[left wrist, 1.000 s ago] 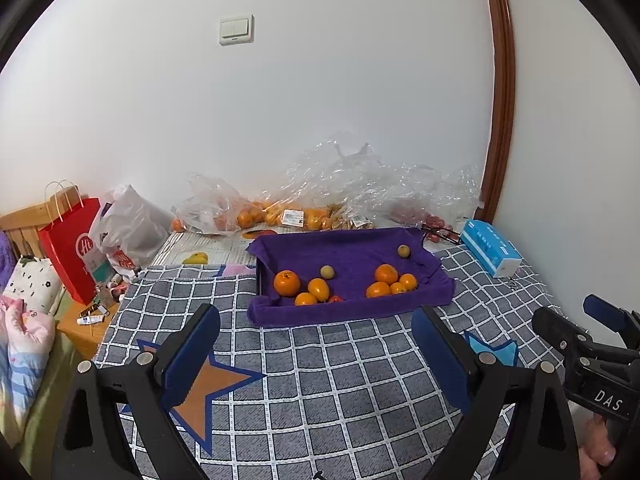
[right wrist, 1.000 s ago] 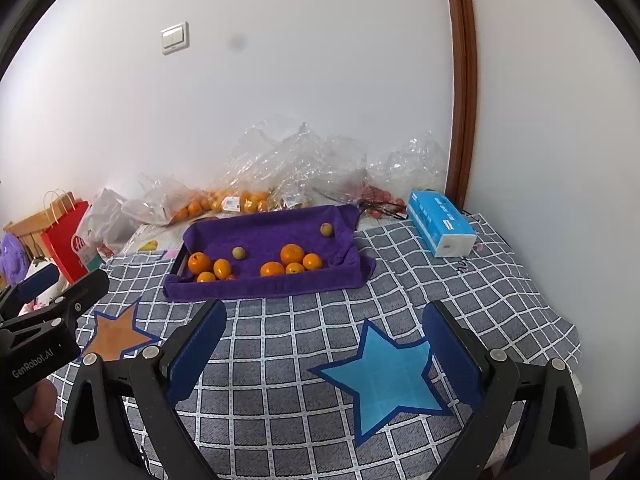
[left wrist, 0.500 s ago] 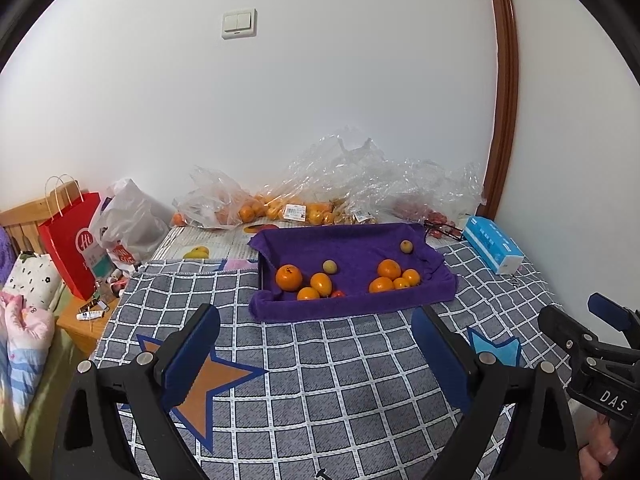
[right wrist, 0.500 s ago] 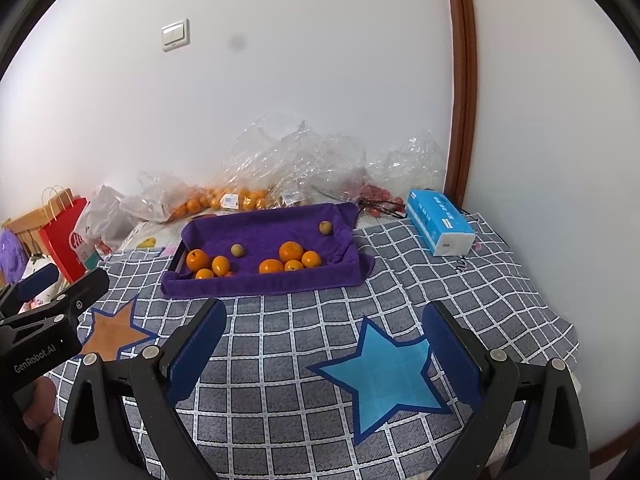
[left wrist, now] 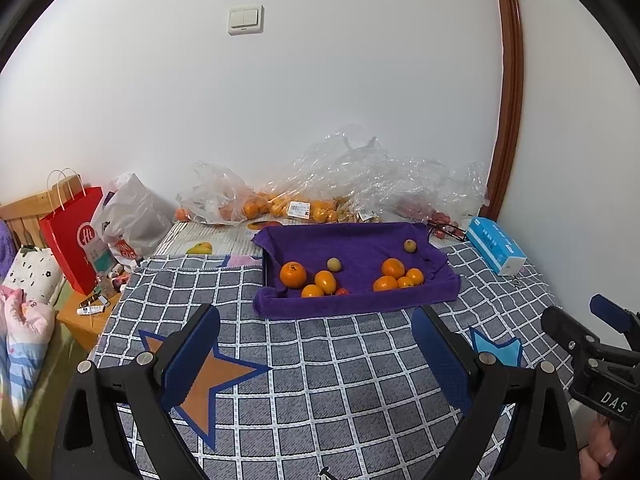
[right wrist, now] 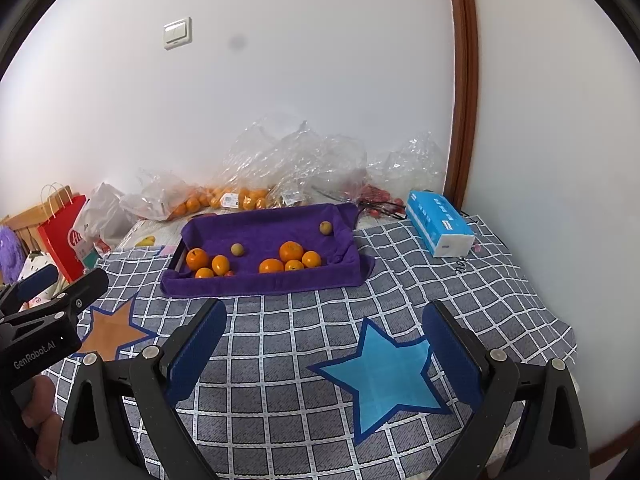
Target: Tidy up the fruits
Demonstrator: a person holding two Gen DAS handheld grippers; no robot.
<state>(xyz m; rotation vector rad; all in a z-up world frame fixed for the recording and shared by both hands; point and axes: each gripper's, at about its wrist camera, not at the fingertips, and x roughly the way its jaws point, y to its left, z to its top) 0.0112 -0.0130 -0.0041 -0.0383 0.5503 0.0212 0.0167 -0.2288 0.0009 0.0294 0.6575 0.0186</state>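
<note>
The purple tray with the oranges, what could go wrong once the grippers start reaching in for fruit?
1. The oranges sit packed in clusters, so an open left gripper closing on one may knock its neighbours rolling.
2. The loose towel lining the tray could snag on a finger and drag fruit along.
3. The two small greenish fruits lie apart and could roll away if nudged by the right gripper.
</note>
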